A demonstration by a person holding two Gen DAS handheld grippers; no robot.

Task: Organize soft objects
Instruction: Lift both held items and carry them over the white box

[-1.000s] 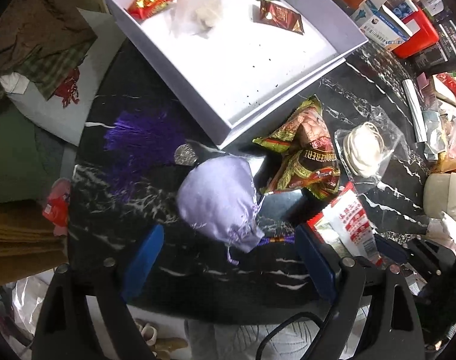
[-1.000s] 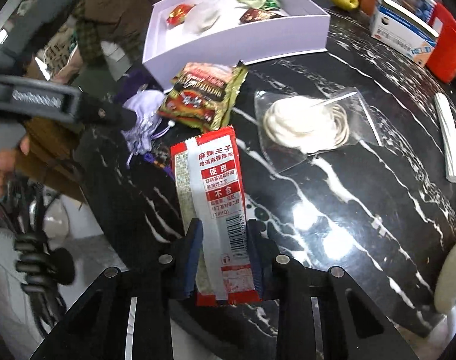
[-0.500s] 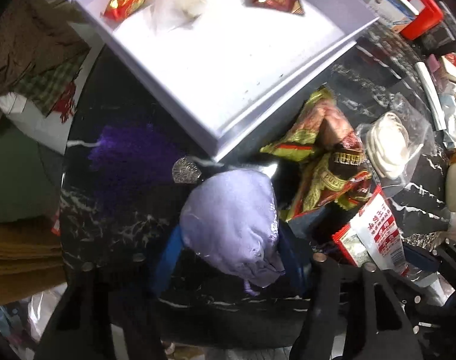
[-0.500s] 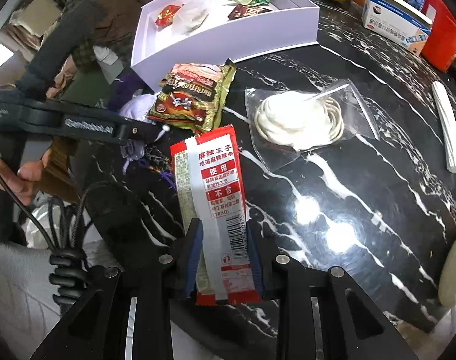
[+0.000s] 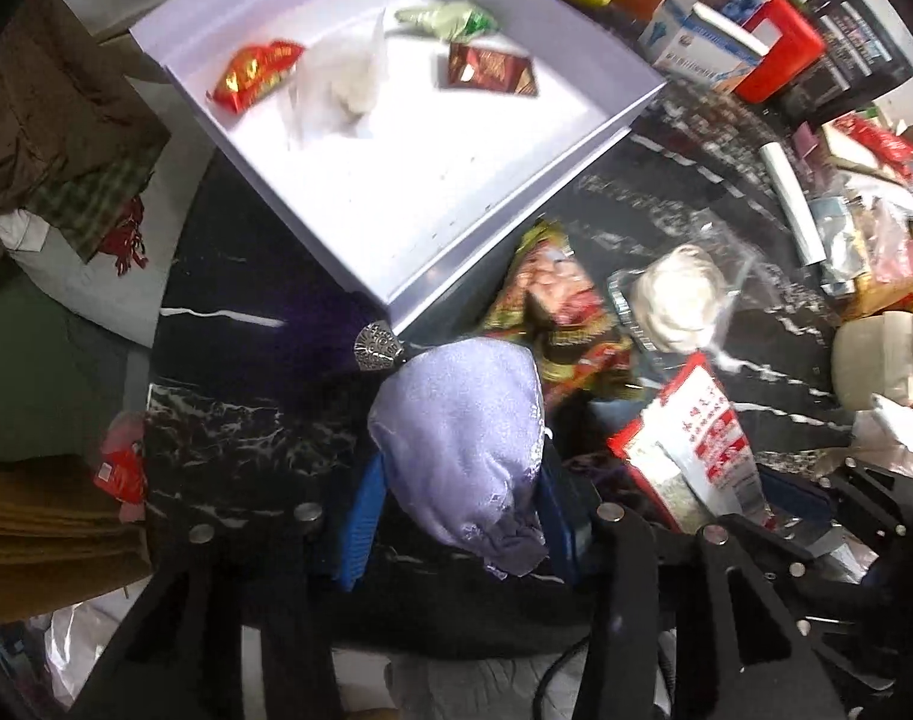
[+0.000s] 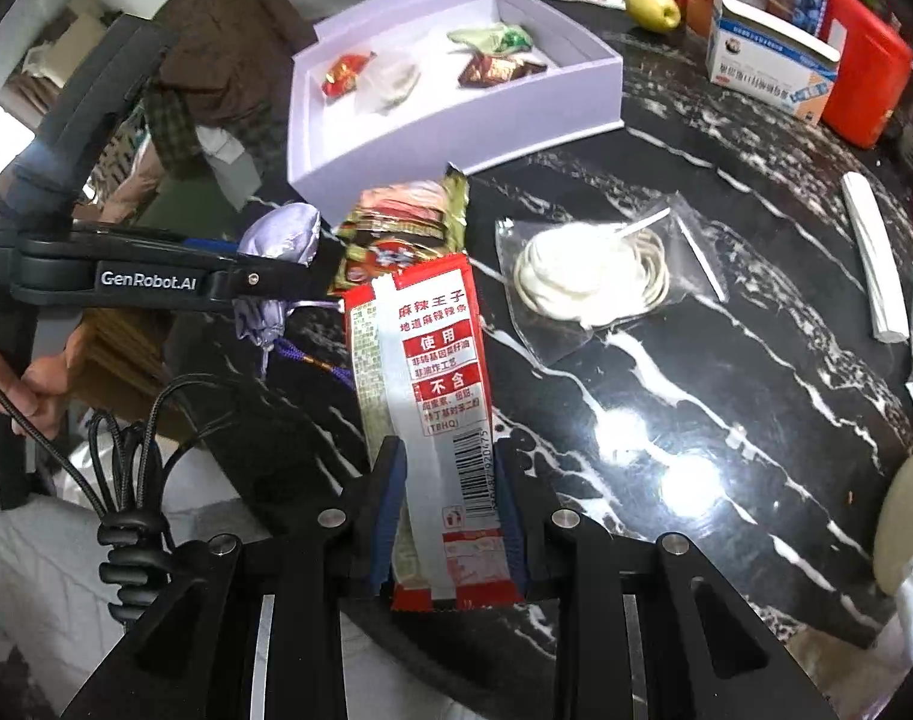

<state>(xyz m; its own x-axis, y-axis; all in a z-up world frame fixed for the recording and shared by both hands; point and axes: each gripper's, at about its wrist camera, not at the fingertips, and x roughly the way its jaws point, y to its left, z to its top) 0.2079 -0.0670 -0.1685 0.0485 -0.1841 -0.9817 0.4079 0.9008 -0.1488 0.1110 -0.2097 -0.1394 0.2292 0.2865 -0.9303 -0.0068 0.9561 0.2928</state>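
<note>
- Left wrist view: my left gripper (image 5: 456, 516) was clenched on the lilac pouch (image 5: 462, 444), long axis running away from me. The white tray (image 5: 582, 150) lay beyond, to the far left, its near wall in the path. The green-red snack bag (image 5: 552, 312) sat just right.
- Right wrist view: my right gripper (image 6: 447, 516) gripped the red sachet (image 6: 432, 384), pointing at the tray (image 6: 456, 138). The left gripper (image 6: 276, 273) was nearer the tray; the snack bag (image 6: 402, 228) lay between.
</note>
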